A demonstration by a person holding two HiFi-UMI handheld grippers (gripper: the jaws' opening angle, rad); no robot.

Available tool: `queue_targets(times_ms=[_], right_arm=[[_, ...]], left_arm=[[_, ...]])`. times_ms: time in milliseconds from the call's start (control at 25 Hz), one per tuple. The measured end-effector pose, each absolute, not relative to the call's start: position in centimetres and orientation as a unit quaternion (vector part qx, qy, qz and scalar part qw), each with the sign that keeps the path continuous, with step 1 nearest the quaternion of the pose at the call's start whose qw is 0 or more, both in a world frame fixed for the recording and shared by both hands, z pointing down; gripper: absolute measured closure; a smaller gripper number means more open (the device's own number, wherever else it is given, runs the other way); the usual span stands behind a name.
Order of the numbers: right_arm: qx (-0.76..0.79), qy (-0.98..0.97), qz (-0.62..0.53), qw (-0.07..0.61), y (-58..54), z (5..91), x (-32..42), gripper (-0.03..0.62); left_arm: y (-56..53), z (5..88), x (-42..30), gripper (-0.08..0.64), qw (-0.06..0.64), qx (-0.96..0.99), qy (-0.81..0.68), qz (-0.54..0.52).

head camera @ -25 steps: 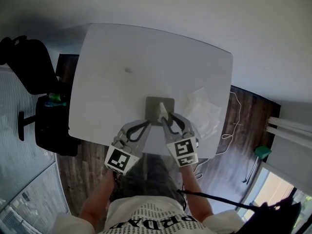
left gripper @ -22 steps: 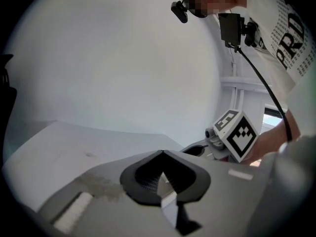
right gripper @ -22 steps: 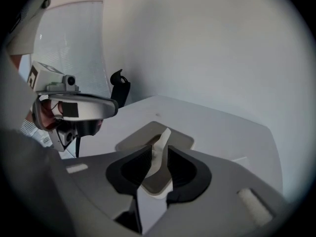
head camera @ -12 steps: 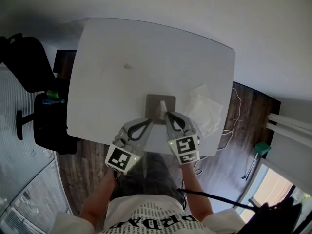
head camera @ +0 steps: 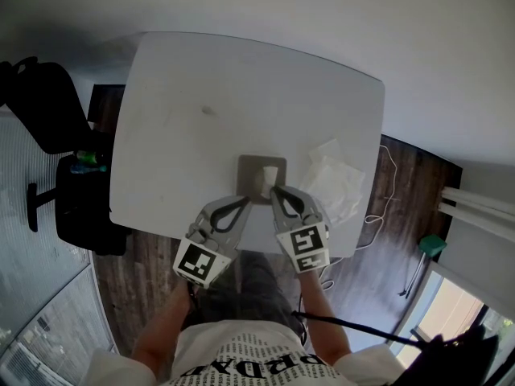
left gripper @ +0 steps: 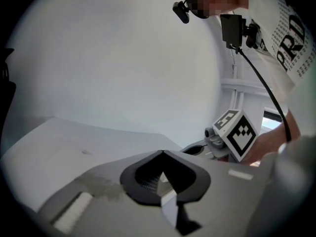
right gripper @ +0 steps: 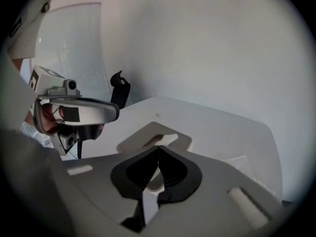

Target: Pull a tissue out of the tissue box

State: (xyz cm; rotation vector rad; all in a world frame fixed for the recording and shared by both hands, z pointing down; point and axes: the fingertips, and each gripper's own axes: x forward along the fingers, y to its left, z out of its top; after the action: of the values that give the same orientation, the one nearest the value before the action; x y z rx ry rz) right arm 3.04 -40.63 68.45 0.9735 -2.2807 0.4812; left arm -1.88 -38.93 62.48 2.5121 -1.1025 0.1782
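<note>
We hold both grippers over the table's [head camera: 185, 95] near edge. The left gripper [head camera: 243, 203] has its jaws together on nothing, just beside the tissue box [head camera: 250, 168]. The right gripper [head camera: 276, 190] has its jaws together at the tissue [head camera: 270, 176] poking from the box. Crumpled tissues [head camera: 334, 185] lie by the right edge.

A white rectangular table with rounded corners [head camera: 241, 87] stands against a plain white wall [head camera: 322, 6]. A small dark mark [head camera: 208, 110] shows on its top, towards the far left. Near the table's right edge lies a crumpled heap of thin, pale sheets [head camera: 334, 182]. Left of the table is a black office chair [head camera: 47, 103], with small green and blue items [head camera: 85, 162] just beside it. The dark wooden plank floor [head camera: 406, 187] shows on both sides. On it, to the right, a thin white cable [head camera: 386, 190] loops, and a teal object [head camera: 434, 251] lies further right.
</note>
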Motion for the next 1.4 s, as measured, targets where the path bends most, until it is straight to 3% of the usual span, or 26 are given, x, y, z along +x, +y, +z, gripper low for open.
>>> queue_targets(times_ms=[1400], right_arm=[[0.359,-0.87,0.166,0.295,-39.7,61.7,2.6,0.581]], left_arm=[[-39.5,56.2,-1.5,0.552,0.158,0.909,-0.381,0.053]])
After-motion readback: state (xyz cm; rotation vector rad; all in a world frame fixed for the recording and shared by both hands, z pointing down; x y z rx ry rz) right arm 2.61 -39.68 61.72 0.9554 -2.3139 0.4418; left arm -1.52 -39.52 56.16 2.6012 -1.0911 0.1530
